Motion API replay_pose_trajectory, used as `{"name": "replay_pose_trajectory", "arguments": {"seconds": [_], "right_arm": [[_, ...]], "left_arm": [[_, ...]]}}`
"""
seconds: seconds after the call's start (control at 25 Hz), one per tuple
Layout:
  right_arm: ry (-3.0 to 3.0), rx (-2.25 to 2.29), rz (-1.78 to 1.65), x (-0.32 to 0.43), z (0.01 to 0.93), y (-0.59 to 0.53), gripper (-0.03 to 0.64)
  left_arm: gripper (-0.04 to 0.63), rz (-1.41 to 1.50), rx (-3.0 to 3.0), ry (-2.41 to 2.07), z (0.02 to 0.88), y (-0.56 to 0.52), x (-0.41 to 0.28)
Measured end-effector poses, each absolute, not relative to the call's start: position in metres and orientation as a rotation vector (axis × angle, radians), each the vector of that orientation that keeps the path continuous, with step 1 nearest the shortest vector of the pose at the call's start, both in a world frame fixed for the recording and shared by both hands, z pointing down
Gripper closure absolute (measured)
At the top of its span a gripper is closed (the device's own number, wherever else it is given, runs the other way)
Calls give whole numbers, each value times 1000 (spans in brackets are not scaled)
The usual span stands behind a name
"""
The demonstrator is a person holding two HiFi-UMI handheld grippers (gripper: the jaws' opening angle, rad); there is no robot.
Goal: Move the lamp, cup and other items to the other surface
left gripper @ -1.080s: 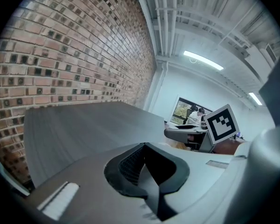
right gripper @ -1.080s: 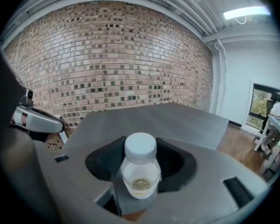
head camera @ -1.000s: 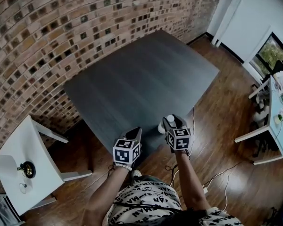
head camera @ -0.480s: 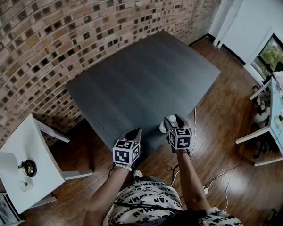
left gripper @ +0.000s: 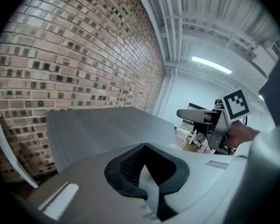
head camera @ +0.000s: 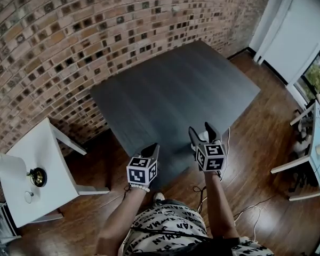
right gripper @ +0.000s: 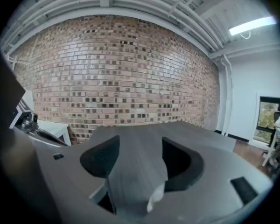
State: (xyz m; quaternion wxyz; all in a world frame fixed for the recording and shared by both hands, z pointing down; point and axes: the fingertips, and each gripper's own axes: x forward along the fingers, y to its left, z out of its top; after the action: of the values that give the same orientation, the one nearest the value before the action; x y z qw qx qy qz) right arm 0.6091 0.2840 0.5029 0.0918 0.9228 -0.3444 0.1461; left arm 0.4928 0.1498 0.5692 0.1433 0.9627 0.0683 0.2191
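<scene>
Now the right gripper has just been opening, its jaws wide around the cup on the dark table; the left gripper is squeezed shut, empty. Next, likely fetch the lamp at eight o'clock

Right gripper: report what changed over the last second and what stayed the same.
The right gripper has risen off the dark table's near edge. Its jaws have just been opening, letting go of the small white object, which sits on the table below them. The left gripper stays shut and empty, and the lamp remains on the white side table.
</scene>
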Motion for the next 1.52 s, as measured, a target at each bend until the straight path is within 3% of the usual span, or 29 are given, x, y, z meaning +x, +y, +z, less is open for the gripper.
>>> {"name": "replay_pose_trajectory", "arguments": {"seconds": [0.44,1.24,1.52], "right_arm": [[-1500,2551,538,501,523,132,314],[-2154,1939,568,145,547,-121,293],[-2275,1728,565,58,560,-190,295]], "left_arm": [[595,536,2758,-134,544,48,396],[595,356,2526,-874,543,-140,23],[595,319,2443,-1024,550,-182,-57]]}}
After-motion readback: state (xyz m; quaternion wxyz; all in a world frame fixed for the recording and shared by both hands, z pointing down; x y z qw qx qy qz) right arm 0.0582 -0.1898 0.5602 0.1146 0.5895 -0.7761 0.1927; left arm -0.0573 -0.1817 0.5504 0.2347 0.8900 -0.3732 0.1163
